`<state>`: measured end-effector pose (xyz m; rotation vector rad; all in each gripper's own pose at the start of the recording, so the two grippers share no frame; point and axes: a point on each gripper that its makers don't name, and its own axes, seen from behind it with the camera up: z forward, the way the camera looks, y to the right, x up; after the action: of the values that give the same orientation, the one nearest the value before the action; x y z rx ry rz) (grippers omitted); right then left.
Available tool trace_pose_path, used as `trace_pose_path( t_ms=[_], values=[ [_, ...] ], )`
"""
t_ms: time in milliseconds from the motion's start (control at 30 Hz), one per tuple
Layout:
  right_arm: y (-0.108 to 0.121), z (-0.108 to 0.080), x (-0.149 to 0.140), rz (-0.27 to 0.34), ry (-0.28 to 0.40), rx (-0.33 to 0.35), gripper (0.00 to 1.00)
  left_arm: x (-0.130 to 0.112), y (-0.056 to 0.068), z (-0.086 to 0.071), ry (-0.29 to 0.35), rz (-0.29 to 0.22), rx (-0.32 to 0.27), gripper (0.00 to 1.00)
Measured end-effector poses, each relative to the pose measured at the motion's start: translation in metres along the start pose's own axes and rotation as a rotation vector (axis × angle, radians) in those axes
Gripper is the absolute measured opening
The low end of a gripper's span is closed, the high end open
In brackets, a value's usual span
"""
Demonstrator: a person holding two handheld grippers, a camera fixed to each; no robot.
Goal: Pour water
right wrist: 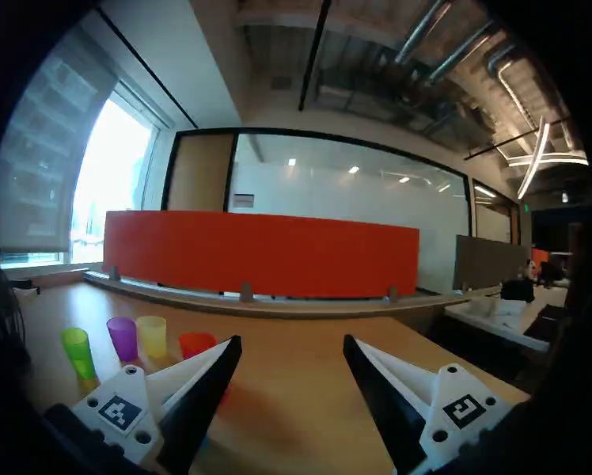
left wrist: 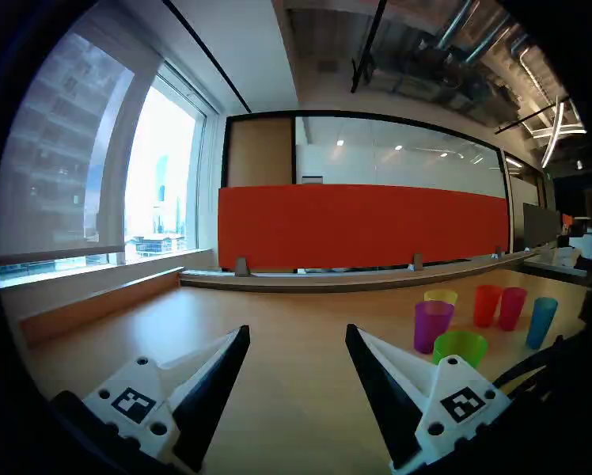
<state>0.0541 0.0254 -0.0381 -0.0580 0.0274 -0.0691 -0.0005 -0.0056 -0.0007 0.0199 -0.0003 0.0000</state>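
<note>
**Work surface.** A wooden desk (left wrist: 177,317) spans both views. It is backed by an orange partition (left wrist: 359,226), with a window (left wrist: 157,198) to one side.

**Task items.** Six translucent plastic cups stand upright in a loose group on the desk.
- In the left gripper view they sit to the right of the fingers. The green cup (left wrist: 460,347) is nearest, with the purple cup (left wrist: 432,324) just behind it and the yellow cup (left wrist: 441,297) behind that.
- The red cup (left wrist: 487,305), pink cup (left wrist: 511,307) and blue cup (left wrist: 542,321) stand farther right.
- In the right gripper view the green, purple and yellow cups stand in a row at lower left. The red cup is partly hidden behind one finger.
- No jug or bottle can be identified, and it cannot be told whether any cup holds water.

**Grippers.** The left gripper (left wrist: 297,332) has its fingers spread apart over bare desk and holds nothing. The right gripper (right wrist: 292,340) is likewise spread and holds nothing. Neither touches a cup.

**Handling (judgement).**
- The cups look thin-walled, smooth and light. An empty one will probably tip or slide if nudged.
- Take hold across the middle of the wall, below the rim, with moderate pressure, because the wall may flex.
- A filled cup will be heavier, so keep it level until it is over the receiving cup.

**Markings.** Black-and-white fiducial markers (left wrist: 134,404) sit on the finger mounts and carry no text. A wall sign (right wrist: 244,200) is too small to read. No brand can be seen on the cups.
</note>
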Motion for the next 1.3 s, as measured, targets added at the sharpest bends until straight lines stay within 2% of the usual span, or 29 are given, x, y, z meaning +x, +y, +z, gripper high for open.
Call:
trace_pose_path(
  t_ms=[367,567,867,1300],
  values=[
    [-0.018,0.018,-0.017,-0.018,0.041,0.039,1.00,0.000,0.000,0.000,0.000,0.000,0.000,0.89],
    [-0.025,0.023,-0.016,0.004,0.063,0.065,1.00,0.000,0.000,0.000,0.000,0.000,0.000,0.90],
    [-0.025,0.029,-0.031,0.056,0.039,0.067,1.00,0.000,0.000,0.000,0.000,0.000,0.000,0.90],
    [-0.033,0.033,-0.049,0.062,0.003,0.057,1.00,0.000,0.000,0.000,0.000,0.000,0.000,0.90]
  ],
)
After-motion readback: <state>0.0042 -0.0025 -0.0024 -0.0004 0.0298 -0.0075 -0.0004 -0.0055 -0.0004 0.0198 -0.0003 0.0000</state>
